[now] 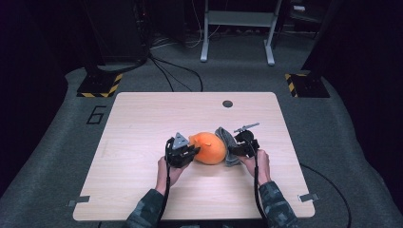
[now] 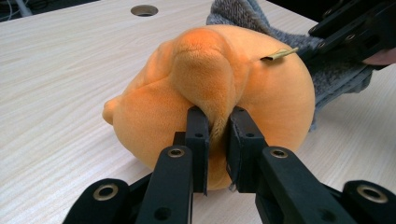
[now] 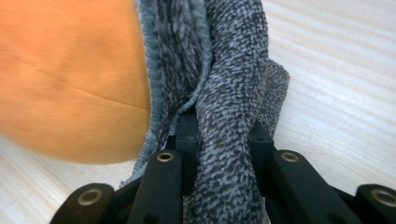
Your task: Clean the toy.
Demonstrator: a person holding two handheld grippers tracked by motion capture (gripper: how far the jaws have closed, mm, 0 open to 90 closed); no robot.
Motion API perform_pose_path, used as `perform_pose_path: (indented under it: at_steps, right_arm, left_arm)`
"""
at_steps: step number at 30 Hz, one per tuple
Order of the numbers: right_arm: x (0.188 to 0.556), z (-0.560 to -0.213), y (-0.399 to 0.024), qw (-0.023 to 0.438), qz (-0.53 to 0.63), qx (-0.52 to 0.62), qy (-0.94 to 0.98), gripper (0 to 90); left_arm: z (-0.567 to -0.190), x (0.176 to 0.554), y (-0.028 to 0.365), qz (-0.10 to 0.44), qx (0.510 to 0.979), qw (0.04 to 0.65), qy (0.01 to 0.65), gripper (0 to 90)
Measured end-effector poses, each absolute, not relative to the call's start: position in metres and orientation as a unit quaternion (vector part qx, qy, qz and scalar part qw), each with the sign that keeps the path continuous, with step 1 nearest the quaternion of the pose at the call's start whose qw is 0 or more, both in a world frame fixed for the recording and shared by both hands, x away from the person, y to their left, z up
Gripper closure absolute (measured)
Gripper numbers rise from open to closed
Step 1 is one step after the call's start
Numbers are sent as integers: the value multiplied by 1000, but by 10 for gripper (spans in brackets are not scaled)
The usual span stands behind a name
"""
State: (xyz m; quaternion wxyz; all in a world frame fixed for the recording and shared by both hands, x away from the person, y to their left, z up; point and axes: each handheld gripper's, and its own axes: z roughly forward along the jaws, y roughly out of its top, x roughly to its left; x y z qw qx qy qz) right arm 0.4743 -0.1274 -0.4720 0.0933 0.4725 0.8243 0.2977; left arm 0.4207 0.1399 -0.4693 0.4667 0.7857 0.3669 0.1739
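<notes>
An orange plush toy [image 1: 209, 147] lies near the middle of the wooden table [image 1: 142, 123], with a grey knitted cloth [image 1: 227, 142] against its right side. My left gripper [image 1: 189, 153] is shut on a fold of the orange plush [image 2: 210, 79], its jaws pinching the fabric [image 2: 217, 128]. My right gripper [image 1: 236, 148] is shut on the grey cloth [image 3: 224, 121], which bunches up between its jaws next to the orange plush [image 3: 70, 79]. In the left gripper view, the right gripper [image 2: 327, 44] sits at the far right, over the cloth [image 2: 243, 14].
A round hole [image 1: 227, 103] is set in the table near its far edge. Beyond the table, cables [image 1: 176, 71] run over the grey floor to black stands [image 1: 100, 80], and a white frame [image 1: 237, 28] stands at the back. Both forearms enter from the near edge.
</notes>
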Motion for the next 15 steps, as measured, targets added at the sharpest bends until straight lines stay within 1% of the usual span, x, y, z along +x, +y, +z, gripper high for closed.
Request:
perform_pose_path:
  at_steps: [10,15]
  right_arm:
    - [483,-487,-129,72,278,488,824,729]
    - [478,-474,-137,85,286,487,821,735]
  left_arm:
    - [-469,421,140,174,786,467,367,796]
    - [-468,421,140,173,786,468,366,795]
